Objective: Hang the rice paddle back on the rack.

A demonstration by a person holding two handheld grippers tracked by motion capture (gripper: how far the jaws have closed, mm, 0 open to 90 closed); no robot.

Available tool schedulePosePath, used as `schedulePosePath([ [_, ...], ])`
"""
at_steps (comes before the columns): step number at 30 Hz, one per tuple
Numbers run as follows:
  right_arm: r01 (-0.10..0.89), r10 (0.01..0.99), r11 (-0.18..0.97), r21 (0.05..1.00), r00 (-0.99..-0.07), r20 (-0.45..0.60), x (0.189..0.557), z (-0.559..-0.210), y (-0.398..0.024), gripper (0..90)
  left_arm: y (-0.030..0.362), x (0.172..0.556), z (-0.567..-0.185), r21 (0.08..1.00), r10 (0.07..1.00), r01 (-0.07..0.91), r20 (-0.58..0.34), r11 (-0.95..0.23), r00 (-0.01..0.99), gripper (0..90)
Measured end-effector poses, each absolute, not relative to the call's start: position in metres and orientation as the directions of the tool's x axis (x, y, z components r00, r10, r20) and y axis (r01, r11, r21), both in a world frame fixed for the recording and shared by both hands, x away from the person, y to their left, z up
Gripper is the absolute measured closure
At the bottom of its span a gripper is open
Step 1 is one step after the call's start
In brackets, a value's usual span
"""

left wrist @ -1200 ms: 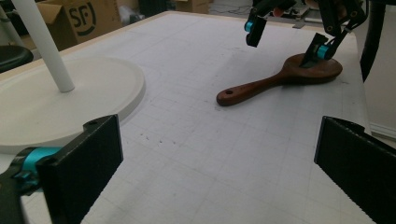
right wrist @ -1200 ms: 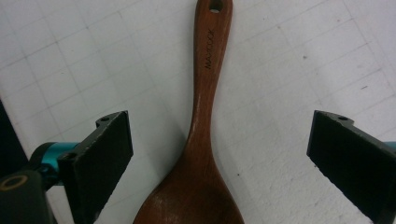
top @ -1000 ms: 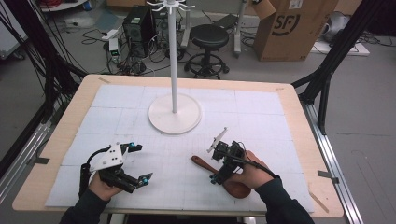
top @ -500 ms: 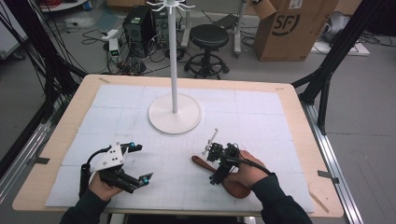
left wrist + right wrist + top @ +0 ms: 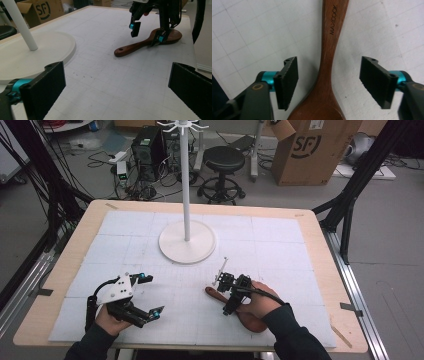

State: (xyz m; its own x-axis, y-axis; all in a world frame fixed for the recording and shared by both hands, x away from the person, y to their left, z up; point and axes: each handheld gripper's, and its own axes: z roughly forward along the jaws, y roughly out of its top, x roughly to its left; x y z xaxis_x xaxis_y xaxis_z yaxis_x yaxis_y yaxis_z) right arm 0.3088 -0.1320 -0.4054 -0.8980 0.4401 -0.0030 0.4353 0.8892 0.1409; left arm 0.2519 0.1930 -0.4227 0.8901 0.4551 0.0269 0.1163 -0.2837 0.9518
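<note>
My view of the room beyond the table

From the high view I see a grey floor [image 5: 395, 270] strewn with black cables [image 5: 95, 155], a black round stool [image 5: 224, 157] behind the table's far edge, and a brown cardboard box [image 5: 312, 150] with printed letters to its right. A dark computer tower [image 5: 147, 145] stands at the far left beside a white power strip [image 5: 121, 167]. Black frame struts [image 5: 350, 190] rise at both sides, and silver rails [image 5: 357, 305] run along the table's flanks. The light is even and soft.
</note>
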Motion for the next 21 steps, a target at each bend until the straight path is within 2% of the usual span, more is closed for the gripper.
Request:
schedulePosePath([
  [9,0.43,0.431,0.898,0.096,-0.902,0.016,0.3096,-0.4073,-0.1262,51.7,0.1933,0.2518,-0.4225,0.953,0.457,0.118,0.024,-0.28,0.889,1.8],
  [21,0.457,0.457,0.886,0.083,-0.889,0.025,0.3156,-0.4087,-0.1254,61.9,0.193,0.2518,-0.4225,0.952,0.453,0.115,0.028,-0.283,0.891,1.7],
])
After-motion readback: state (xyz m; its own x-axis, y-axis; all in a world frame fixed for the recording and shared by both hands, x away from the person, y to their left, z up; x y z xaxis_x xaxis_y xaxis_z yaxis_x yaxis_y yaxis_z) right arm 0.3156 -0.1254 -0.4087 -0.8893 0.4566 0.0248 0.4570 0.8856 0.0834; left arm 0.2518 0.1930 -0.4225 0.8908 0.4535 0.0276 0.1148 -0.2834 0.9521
